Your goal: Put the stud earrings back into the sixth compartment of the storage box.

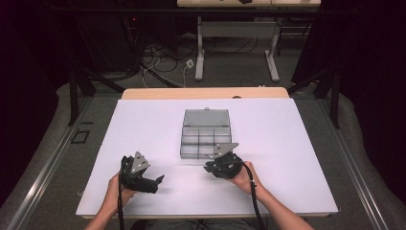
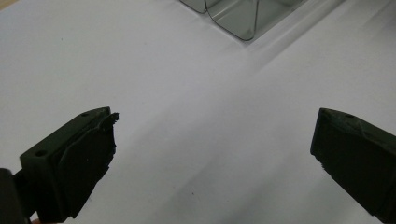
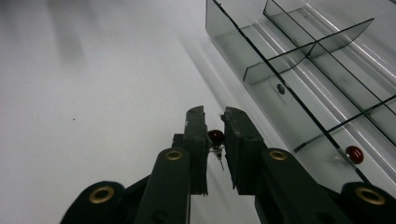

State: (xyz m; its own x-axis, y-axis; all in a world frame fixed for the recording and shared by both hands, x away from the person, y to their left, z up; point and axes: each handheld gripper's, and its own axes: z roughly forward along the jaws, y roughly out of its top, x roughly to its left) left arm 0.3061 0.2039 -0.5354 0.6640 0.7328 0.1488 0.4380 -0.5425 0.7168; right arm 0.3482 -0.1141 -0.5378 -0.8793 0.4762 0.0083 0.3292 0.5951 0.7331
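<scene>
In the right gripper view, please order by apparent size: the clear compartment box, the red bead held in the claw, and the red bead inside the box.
1. Clear compartment box, by far largest.
2-3. Held red bead in the right claw and red bead in the box: they look alike, and the held one is partly hidden, so unranked.

2 tools are counted: the left tool (image 1: 160,180), its jaws set wide apart, and the right tool (image 1: 209,167), its jaws closed on 1 small dark red bead (image 3: 215,136). 1 clear compartment box (image 1: 206,139) is seen on 1 white surface (image 1: 287,143), with its lid open. 2 small pieces are counted inside the box: 1 red bead (image 3: 354,154) and 1 dark bead (image 3: 280,87), each in its own compartment. 3 small pieces are counted altogether.
</scene>
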